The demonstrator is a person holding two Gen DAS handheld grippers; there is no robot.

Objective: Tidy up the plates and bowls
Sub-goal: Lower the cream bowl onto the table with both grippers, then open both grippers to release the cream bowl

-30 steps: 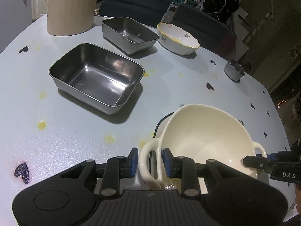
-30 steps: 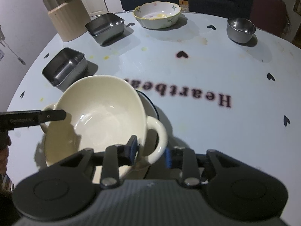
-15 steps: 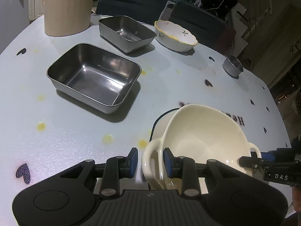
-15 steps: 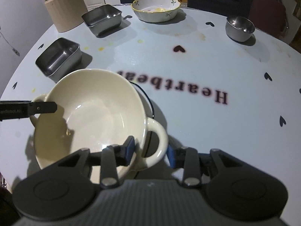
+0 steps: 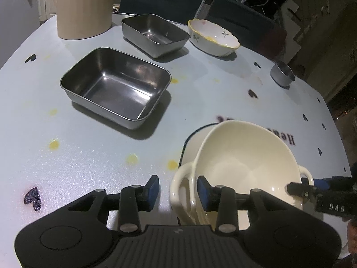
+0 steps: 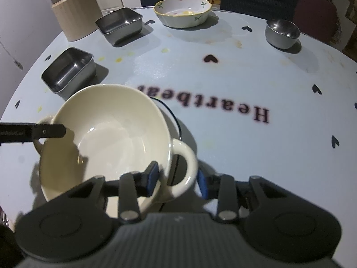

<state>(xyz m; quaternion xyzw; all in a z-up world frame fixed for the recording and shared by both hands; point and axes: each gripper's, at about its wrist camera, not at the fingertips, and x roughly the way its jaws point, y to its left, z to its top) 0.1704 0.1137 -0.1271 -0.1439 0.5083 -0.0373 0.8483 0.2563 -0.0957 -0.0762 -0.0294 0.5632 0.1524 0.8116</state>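
Observation:
A cream two-handled bowl (image 5: 245,163) (image 6: 107,129) rests on a white plate with a dark rim (image 5: 189,143) (image 6: 173,116), near the table's front edge. My left gripper (image 5: 178,191) straddles the bowl's left handle (image 5: 178,178). Its jaws are opening, and the outer pad stands clear of the handle. My right gripper (image 6: 177,179) straddles the other handle (image 6: 187,163), one pad inside the bowl wall and one outside the loop. Those jaws are opening too, with small gaps showing. Each view catches the other gripper's finger (image 5: 312,189) (image 6: 44,131) at the far handle.
Two rectangular steel trays (image 5: 116,89) (image 5: 154,33) sit at the left. A floral scalloped bowl (image 6: 183,11) and a small steel bowl (image 6: 282,31) stand at the far side. A beige ribbed canister (image 5: 82,6) is at the back left, with dark chairs behind the table.
Both grippers' jaws have spread apart from the bowl's handles, which they gripped a second ago. The bowl now sits on the plate, and neither hand has shifted.

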